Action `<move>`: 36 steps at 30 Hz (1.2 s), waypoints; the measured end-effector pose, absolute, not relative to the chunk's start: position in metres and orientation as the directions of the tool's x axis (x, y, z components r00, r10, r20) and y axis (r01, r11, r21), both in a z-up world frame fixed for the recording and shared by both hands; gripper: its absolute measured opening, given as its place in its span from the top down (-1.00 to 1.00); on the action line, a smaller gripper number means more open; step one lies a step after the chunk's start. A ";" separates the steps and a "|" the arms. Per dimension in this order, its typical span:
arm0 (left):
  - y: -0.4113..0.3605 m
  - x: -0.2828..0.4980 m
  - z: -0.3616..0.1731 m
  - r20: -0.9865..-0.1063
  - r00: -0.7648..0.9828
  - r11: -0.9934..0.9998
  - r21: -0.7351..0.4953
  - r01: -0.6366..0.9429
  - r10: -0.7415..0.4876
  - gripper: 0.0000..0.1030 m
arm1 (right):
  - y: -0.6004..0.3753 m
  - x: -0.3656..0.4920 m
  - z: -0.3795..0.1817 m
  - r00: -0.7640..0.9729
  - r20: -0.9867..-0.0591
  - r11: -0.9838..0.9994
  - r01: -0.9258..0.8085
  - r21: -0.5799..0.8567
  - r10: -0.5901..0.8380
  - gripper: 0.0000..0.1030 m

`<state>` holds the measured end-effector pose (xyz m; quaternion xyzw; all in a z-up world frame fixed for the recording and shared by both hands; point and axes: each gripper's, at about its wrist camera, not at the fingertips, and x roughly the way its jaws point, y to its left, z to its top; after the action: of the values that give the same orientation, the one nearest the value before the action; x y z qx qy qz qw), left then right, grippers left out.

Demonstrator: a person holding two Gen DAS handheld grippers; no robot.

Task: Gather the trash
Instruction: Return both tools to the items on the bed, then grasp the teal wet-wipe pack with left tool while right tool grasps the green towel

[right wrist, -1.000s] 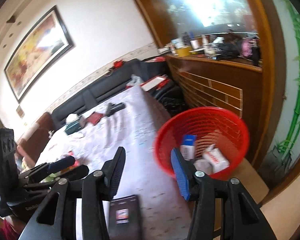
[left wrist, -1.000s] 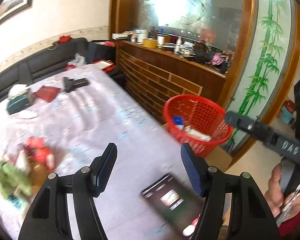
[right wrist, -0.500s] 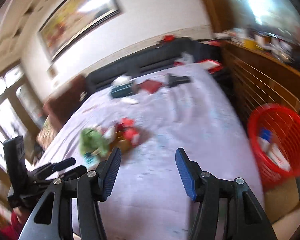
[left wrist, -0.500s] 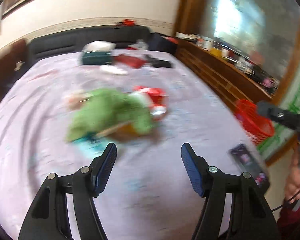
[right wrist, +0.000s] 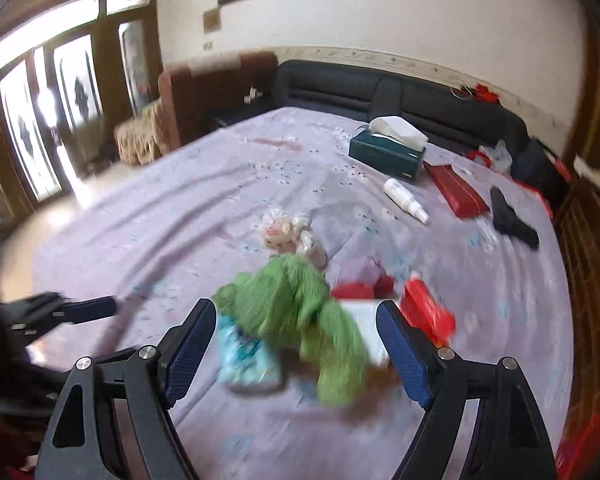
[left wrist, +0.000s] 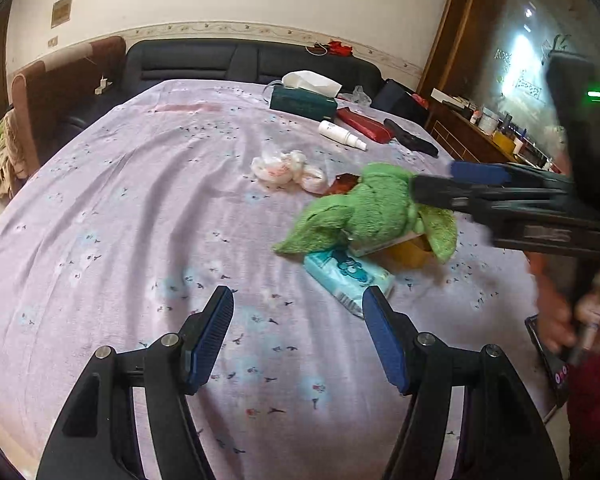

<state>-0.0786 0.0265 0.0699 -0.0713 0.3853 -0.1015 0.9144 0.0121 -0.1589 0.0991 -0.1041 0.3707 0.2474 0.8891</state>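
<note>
Lilac flower-printed cloth (left wrist: 148, 208) covers the table from the near edge to the far end, wrinkled in long folds. Nearest in the left wrist view, the left gripper (left wrist: 298, 336) hangs over bare cloth with its blue-padded jaws apart and nothing between them. Just beyond it lies a pale blue printed tissue pack (left wrist: 346, 276), and touching that a crumpled green terry cloth (left wrist: 372, 210) draped over a yellow-orange container (left wrist: 410, 250), whose contents are hidden. The right gripper (right wrist: 296, 336) comes in over this pile, its jaws opening; the green cloth shows between them in the blurred right wrist view, but the pads do not press it. That view alone shows red packets (right wrist: 428, 308) and a white flat box (right wrist: 366, 332) beside the green cloth. Past the pile sits a knotted clear plastic bag (left wrist: 286, 168). Further off lie a white spray bottle (left wrist: 342, 135), a long dark red box (left wrist: 364, 125) and a black handgun-shaped object (left wrist: 410, 142), then a dark green tissue box (left wrist: 302, 102) with a white tissue standing out of it. A black sofa (left wrist: 228, 62) lines the far wall under a framed picture. Only the right wrist view shows tall wood-framed glass doors (right wrist: 40, 120); only the left wrist view shows a cluttered wooden sideboard (left wrist: 488, 132), a person's hand (left wrist: 560, 312) on the right gripper's handle, and a phone (left wrist: 552, 360) below it.
</note>
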 end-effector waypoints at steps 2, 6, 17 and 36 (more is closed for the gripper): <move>0.029 -0.076 0.068 -0.694 0.677 0.968 -0.217 0.128 -0.245 -0.28 | -0.150 0.027 0.085 0.579 -0.744 0.859 -0.512 -0.014 0.333 -0.67; 0.030 -0.074 0.065 -0.699 0.670 0.966 -0.221 0.130 -0.250 -0.28 | -0.148 0.030 0.066 0.507 -0.793 0.865 -0.500 0.050 0.339 0.09; -0.001 -0.047 0.058 -0.740 0.614 0.959 -0.259 0.117 -0.275 -0.28 | -0.235 -0.067 0.138 0.764 -0.558 0.946 -0.274 0.175 0.324 0.24; -0.075 0.010 0.019 -0.828 0.553 0.995 -0.061 0.078 -0.094 -0.05 | -0.319 -0.116 0.135 0.807 -0.484 0.927 -0.198 0.319 0.339 0.24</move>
<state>0.0102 -0.0755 0.0188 -0.0087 0.4702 -0.0486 0.8812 -0.1163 -0.3194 0.1346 0.1273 0.2763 0.1427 0.9418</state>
